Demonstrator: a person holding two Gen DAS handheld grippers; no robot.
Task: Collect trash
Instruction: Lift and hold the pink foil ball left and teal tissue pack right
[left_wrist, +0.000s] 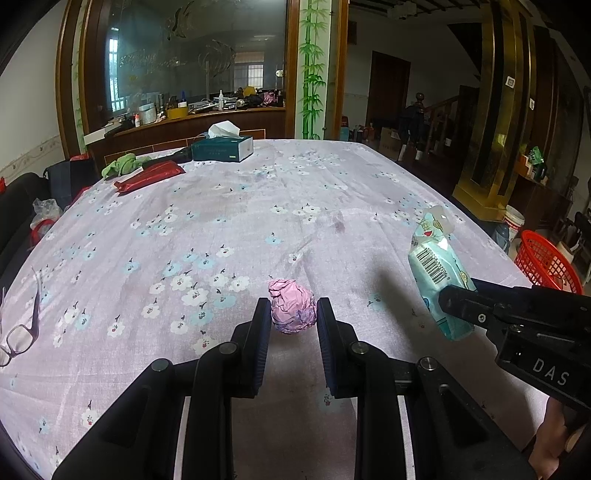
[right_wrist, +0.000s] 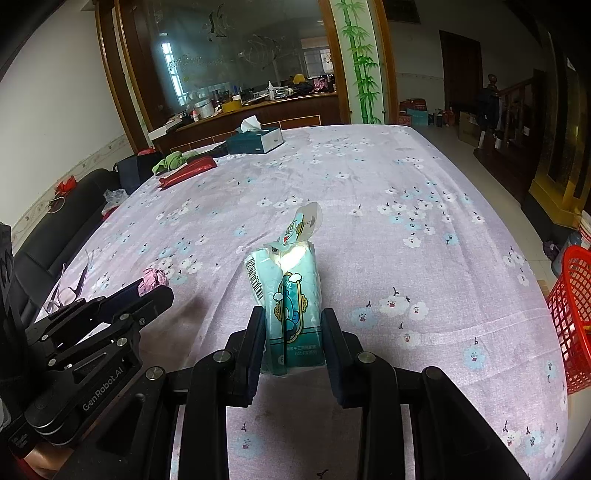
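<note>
Nearest the left wrist camera, the left gripper (left_wrist: 291, 314) has its two dark fingers on either side of a crumpled pink paper ball (left_wrist: 292, 311). The ball sits on the tablecloth (left_wrist: 258, 206) between the fingertips, and both fingers seem to press its sides, though whether they truly clamp it or only frame it closely is hard to tell. In the right wrist view the same ball (right_wrist: 154, 278) shows at the tip of the left gripper (right_wrist: 147, 286), at the near left part of the table.

The right gripper (right_wrist: 293, 332) is clamped on a teal tissue packet (right_wrist: 291, 306), which stands upright between its fingers with its opened flap curling up at the top. From the left wrist camera the packet (left_wrist: 439, 273) hangs tilted above the cloth at the near right, barcode facing the lens, held at its lower end by the right gripper (left_wrist: 456, 308).

The table is covered by a pale lilac cloth printed with white and blue flowers. A pair of glasses (left_wrist: 18, 332) lies at the near left edge. At the far left end are a dark green tissue box (left_wrist: 221, 147) with a white tissue sticking out, a red packet (left_wrist: 147, 177) just near it, and a crumpled green cloth (left_wrist: 123, 164) beside that. A red plastic basket (left_wrist: 546, 264) stands off the table's right side, on the floor level below the edge. A part of the person's hand (left_wrist: 554, 443) shows under the right gripper's handle.
</note>
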